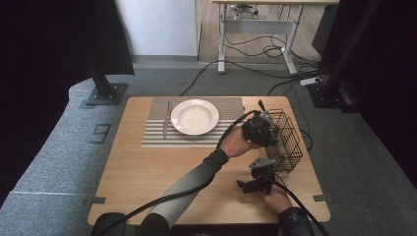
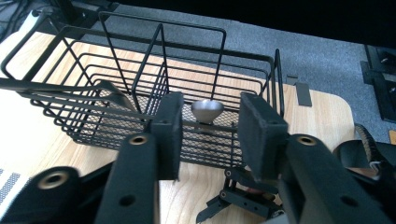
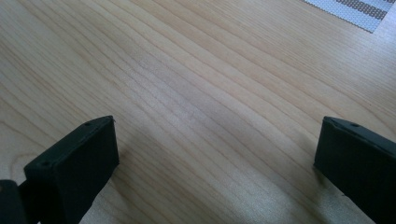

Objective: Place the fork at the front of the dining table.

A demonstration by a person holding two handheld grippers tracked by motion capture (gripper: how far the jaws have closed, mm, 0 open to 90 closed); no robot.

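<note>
A black wire basket [image 1: 287, 142] stands at the table's right edge. My left gripper [image 1: 265, 123] hovers at its near-left side, the arm reaching across the table. In the left gripper view the basket [image 2: 112, 121] lies just beyond the jaws, and the round metal end of a utensil [image 2: 207, 110] shows in the gap between them, clear of both pads. My left gripper [image 2: 211, 121] is open. A second metal utensil [image 2: 100, 87] leans in the basket's left part. My right gripper [image 1: 244, 187] rests low near the table's front, wide open over bare wood [image 3: 215, 144].
A white plate [image 1: 194, 116] sits on a striped placemat [image 1: 157, 137] at the back, with a knife [image 1: 166, 120] to its left. The placemat's corner [image 3: 359, 9] shows in the right gripper view. The wooden table [image 1: 147, 182] has bare room at front left.
</note>
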